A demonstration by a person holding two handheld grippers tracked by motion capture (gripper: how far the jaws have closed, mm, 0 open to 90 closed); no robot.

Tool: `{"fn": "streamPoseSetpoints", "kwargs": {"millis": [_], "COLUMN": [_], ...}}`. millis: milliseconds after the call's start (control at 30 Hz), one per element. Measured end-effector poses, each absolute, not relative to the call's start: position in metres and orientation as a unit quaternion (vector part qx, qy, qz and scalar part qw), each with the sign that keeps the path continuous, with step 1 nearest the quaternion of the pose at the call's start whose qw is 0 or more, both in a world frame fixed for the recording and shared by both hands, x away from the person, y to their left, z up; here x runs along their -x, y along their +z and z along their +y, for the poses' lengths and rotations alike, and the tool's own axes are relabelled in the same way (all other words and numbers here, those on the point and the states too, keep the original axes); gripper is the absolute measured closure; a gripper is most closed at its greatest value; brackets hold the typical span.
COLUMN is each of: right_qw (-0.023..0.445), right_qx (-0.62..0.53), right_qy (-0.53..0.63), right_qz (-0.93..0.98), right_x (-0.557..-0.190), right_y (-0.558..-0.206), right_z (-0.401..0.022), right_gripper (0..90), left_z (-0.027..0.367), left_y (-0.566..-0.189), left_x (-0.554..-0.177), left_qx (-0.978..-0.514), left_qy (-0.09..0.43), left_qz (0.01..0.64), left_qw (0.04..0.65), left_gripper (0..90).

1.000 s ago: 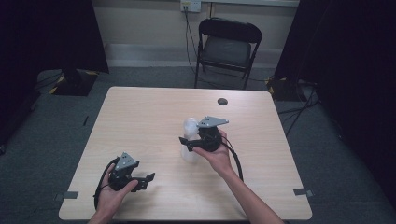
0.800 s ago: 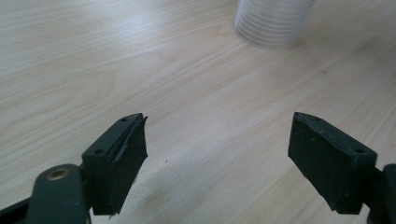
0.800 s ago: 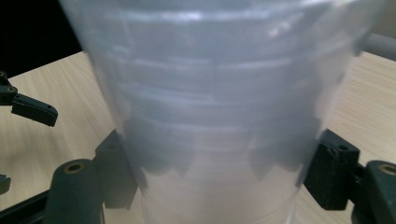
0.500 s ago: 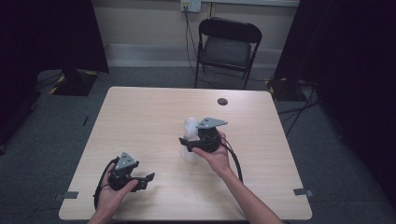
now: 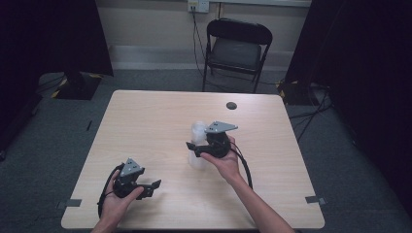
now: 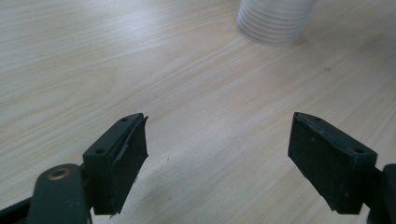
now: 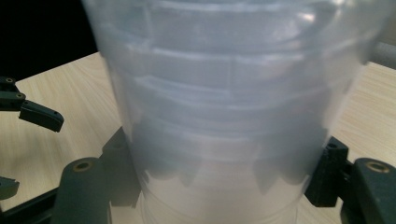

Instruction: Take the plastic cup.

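Observation:
A stack of translucent plastic cups (image 5: pixel 198 130) stands upright near the middle of the wooden table (image 5: pixel 145 121). My right gripper (image 5: pixel 195 151) reaches in from the right at the stack's lower half. In the right gripper view the cups (image 7: pixel 233 93) sit between the two black jaws, which have just been closing and now press on both sides. My left gripper (image 5: pixel 154 187) rests near the front left of the table, open with nothing between its jaws (image 6: pixel 217 154). The cups' base (image 6: pixel 273 21) lies well ahead of it. The left gripper (image 7: pixel 39 115) also appears beyond the stack.
A small dark round object (image 5: pixel 231 105) lies near the table's far edge. A black folding chair (image 5: pixel 235 48) stands behind the table. Bare wood stretches across the left and far parts of the tabletop.

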State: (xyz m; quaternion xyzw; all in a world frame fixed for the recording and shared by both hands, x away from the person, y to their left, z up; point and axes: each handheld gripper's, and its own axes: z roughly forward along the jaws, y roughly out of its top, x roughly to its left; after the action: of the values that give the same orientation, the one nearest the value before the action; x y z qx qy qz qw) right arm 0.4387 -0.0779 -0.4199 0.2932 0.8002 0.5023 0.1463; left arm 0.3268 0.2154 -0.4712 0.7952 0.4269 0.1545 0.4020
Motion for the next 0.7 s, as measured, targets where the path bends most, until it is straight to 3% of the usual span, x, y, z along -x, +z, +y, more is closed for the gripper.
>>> {"fn": "streamPoseSetpoints", "kwargs": {"millis": [700], "right_qw": [0.152], "right_qx": [-0.288], "right_qy": [0.51], "right_qz": [0.796], "right_x": [-0.4374], "right_y": [-0.4098], "right_z": [-0.0781], "right_gripper": [28.9], "left_z": [0.2153], "left_y": [-0.4717], "left_x": [-0.327], "left_qx": [-0.796], "left_qy": [0.153], "left_qz": [0.428], "left_qw": [0.401], "left_gripper": [19.4]}}
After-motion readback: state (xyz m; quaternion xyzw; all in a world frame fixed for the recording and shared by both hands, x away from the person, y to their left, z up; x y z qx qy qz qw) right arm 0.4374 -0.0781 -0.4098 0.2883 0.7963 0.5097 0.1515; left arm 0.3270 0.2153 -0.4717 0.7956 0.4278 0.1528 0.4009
